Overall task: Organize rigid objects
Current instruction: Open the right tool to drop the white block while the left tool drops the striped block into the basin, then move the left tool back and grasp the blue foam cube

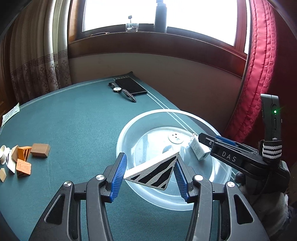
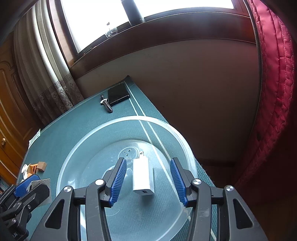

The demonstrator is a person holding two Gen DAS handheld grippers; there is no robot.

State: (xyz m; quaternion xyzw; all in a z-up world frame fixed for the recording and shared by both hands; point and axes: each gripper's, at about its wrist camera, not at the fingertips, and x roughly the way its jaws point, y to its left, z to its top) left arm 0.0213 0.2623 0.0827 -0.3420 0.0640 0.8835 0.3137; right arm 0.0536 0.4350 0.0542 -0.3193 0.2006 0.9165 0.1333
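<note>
A clear plastic bowl (image 1: 148,118) (image 2: 96,133) sits on the green table mat. A white charger plug (image 1: 198,150) (image 2: 142,176) lies in the bowl. My left gripper (image 1: 150,173) holds a grey wedge with black stripes (image 1: 157,174) between its blue pads, at the bowl's near rim. My right gripper (image 2: 148,178) is open over the bowl, its pads on either side of the charger and apart from it. The right gripper also shows in the left wrist view (image 1: 207,139). A pile of orange, brown and white blocks (image 1: 24,157) (image 2: 35,166) lies at the left.
A black phone (image 1: 130,85) (image 2: 117,93) and a wristwatch (image 1: 120,90) (image 2: 105,102) lie at the far side of the mat. A red quilted cloth (image 1: 259,74) hangs at the right. A dark bottle (image 1: 160,16) and a glass (image 1: 132,27) stand on the windowsill.
</note>
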